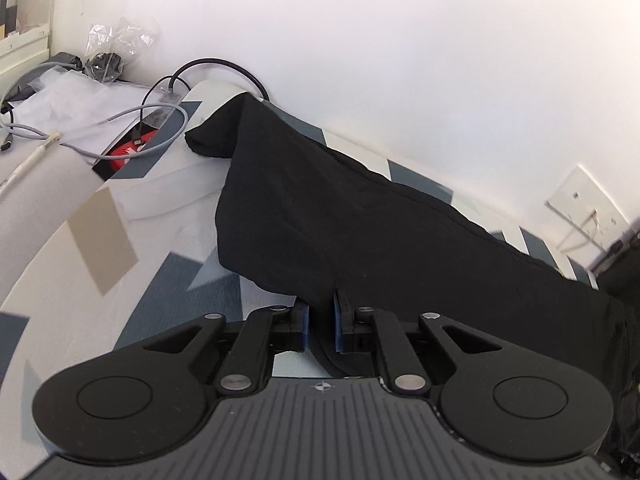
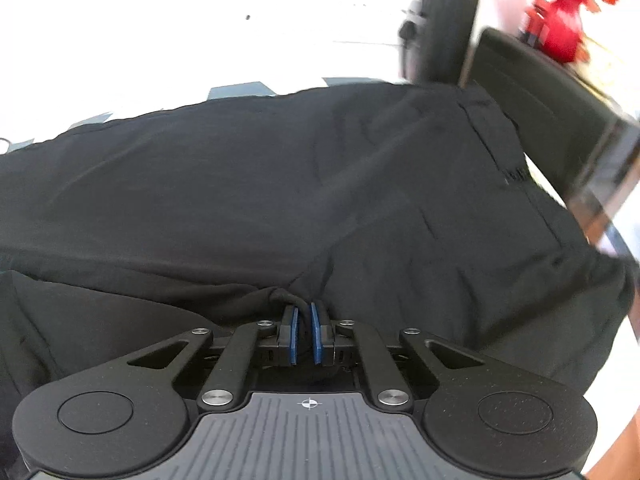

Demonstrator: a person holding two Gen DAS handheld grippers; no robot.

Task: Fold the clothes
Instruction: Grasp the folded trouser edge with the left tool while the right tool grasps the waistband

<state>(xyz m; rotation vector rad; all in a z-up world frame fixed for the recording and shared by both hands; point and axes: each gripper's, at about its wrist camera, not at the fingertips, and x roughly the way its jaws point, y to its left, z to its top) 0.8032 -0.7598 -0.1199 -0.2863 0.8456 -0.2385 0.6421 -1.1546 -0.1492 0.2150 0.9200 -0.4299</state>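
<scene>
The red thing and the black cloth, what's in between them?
In the left wrist view, only patterned bedding lies between the red thing and black cloth.

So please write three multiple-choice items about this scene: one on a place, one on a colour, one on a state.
1. Where does the garment lie?
A. on a patterned sheet
B. on a chair
C. in a basket

2. What colour are the gripper pads?
A. red
B. blue
C. yellow

3. How is the right gripper?
A. wide open above the cloth
B. shut on nothing
C. shut on the garment

Answers:
1 A: the grey-and-white patterned sheet shows beside and beyond the black cloth.
2 B: the pads on both grippers are blue.
3 C: a bunch of black cloth sits between its nearly closed pads.
</scene>
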